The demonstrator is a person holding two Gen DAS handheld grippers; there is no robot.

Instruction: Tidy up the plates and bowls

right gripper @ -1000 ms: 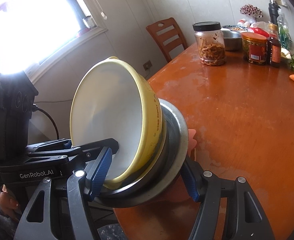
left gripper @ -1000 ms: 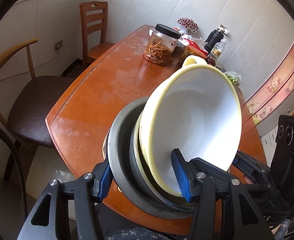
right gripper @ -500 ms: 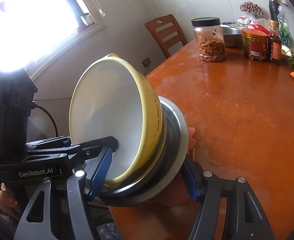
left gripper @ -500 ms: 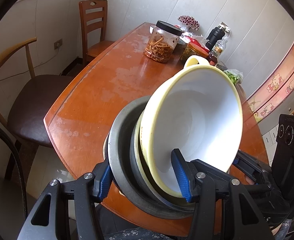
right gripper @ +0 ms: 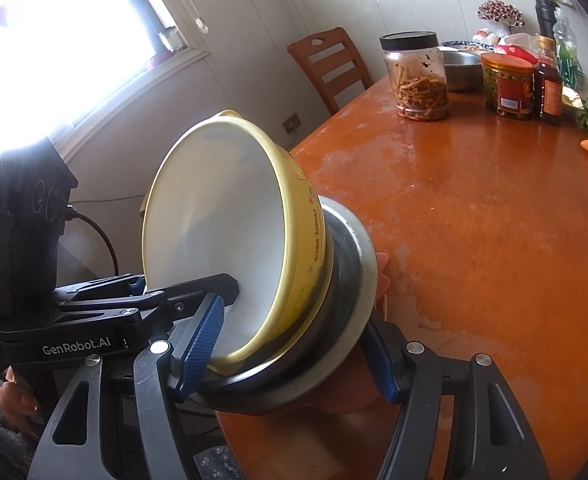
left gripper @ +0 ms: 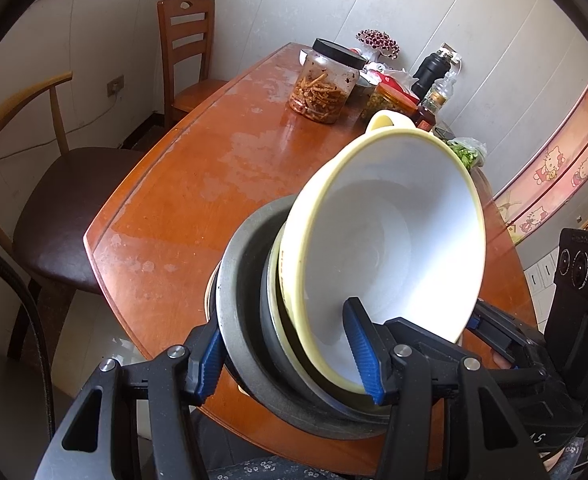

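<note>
Over the counter's (left gripper: 181, 184) near edge, tilted stack of metal pan (left gripper: 245, 320) and yellow bowl (left gripper: 394, 240), left gripper (left gripper: 289, 354) and right gripper (right gripper: 294, 354) fingers each pinching its rim, jar (left gripper: 326, 80) at far edge.

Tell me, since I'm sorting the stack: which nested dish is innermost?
The yellow bowl with the white inside. It sits inside the grey metal dish, whose wider rim rings it. Both grippers, left and right, clamp the tilted stack.
</note>
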